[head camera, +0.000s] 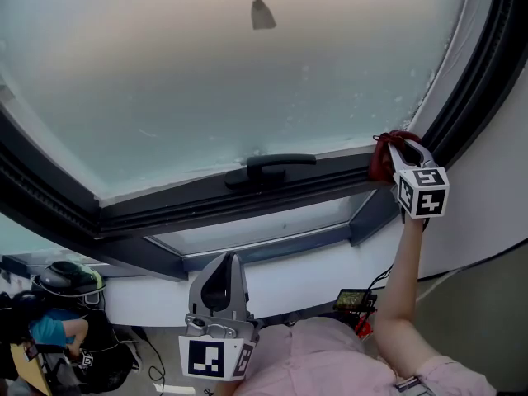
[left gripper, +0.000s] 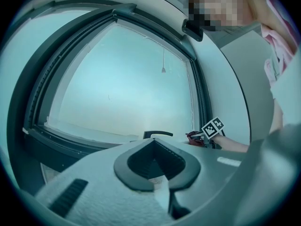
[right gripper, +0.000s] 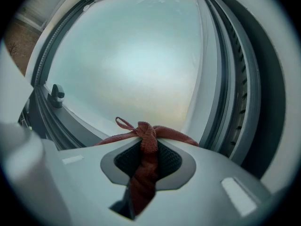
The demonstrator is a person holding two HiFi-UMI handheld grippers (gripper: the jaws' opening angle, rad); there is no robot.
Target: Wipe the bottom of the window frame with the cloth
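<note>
Where frosted pane (head camera: 247, 81) meets dark frame (head camera: 313, 190), right gripper (head camera: 396, 144) pinches cloth (head camera: 380, 163).

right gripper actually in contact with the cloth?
Touching. The right gripper view shows the red cloth clamped between the jaws of the right gripper, with its knotted end bunched just past the tips.

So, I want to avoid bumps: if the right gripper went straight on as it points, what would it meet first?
Probably the frosted glass, low by the right corner of the window frame; the cloth clamped in the right gripper would touch first. Depth is unclear.
</note>
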